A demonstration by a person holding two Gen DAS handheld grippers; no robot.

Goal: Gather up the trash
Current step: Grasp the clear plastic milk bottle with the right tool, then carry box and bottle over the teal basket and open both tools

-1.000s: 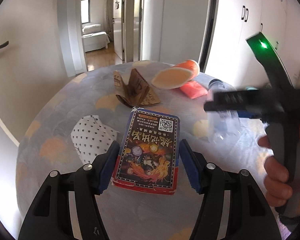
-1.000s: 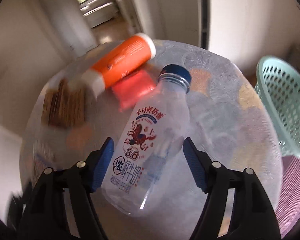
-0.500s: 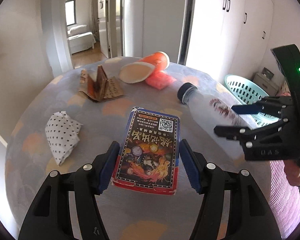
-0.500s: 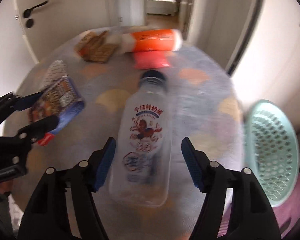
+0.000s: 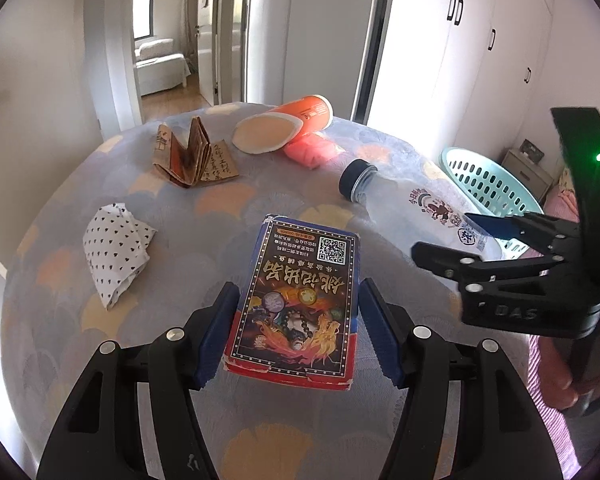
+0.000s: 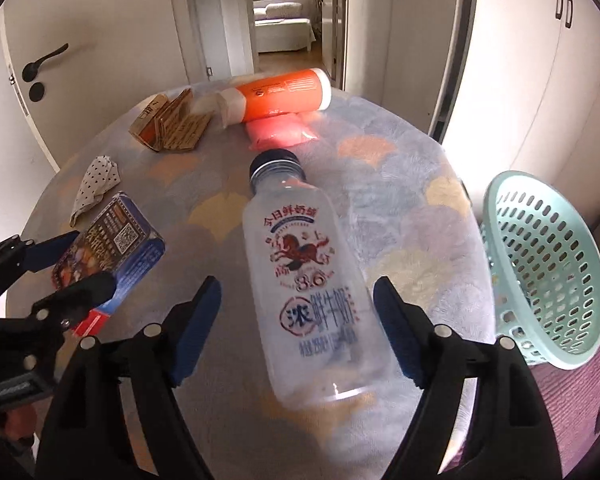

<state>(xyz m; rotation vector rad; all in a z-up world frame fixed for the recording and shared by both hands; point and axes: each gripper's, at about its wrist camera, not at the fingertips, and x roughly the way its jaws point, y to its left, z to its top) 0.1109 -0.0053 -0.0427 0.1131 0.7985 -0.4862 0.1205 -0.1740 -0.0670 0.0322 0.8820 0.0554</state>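
While the left gripper [image 5: 298,330] pinches a printed card box [image 5: 300,300] between its blue pads and holds it above the round table [image 5: 228,200], the right gripper [image 6: 298,330] carries a clear milk bottle [image 6: 314,280], but its jaws look spread wider than the bottle and I cannot tell if they really press it. I judge that both pieces of trash are picked up and the step in hand is carrying them to the teal basket [image 6: 540,264], which stands just beside the table on the right. Next, each gripper should come over the basket rim and spread its fingers, and then the polka-dot paper [image 5: 114,246], folded brown paper [image 5: 192,156], orange tube [image 5: 288,124] and pink packet [image 5: 310,150] remain.
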